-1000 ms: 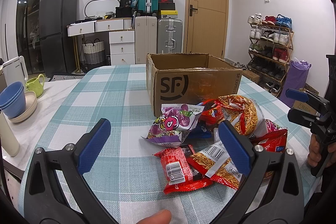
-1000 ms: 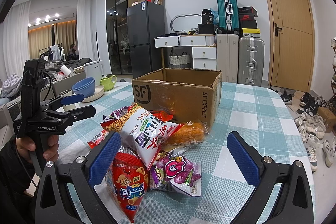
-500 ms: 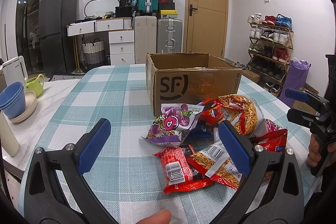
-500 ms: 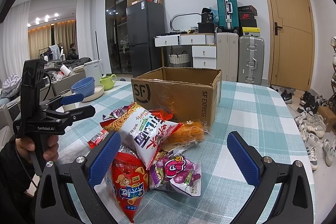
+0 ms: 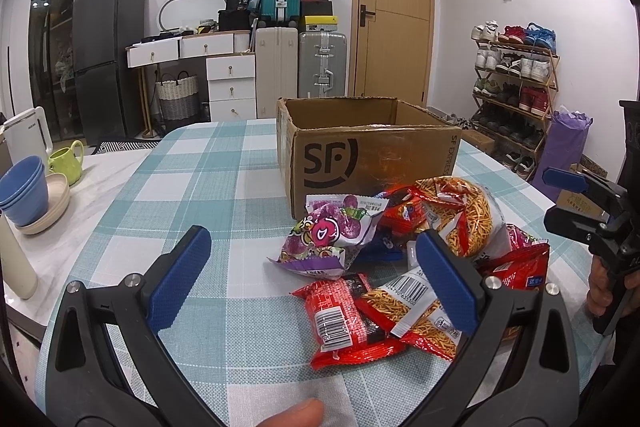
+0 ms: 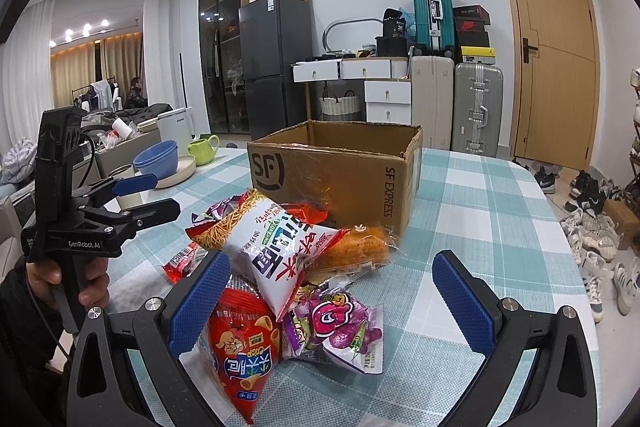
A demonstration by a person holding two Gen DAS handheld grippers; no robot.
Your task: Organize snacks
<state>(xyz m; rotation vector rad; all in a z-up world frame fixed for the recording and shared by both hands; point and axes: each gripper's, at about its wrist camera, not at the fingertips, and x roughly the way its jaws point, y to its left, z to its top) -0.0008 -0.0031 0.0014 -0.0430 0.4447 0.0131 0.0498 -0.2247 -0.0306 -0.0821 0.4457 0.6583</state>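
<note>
While both grippers gape empty — box [image 5: 372,163] reads "SF EXPRESS" | left gripper [image 6: 148,193] "GenRobot.AI"

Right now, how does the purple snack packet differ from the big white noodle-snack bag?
The purple snack packet is smaller and lies low on the checked tablecloth; the big white noodle-snack bag is larger and rests tilted on top of the pile. One is purple, the other white with red ends. Both are sealed and outside the cardboard box.

Both wrist cameras look low across the checked table [image 5: 192,183], near the snack pile [image 6: 296,267], sharing the SF cardboard box [image 5: 372,163] from opposite sides.
</note>
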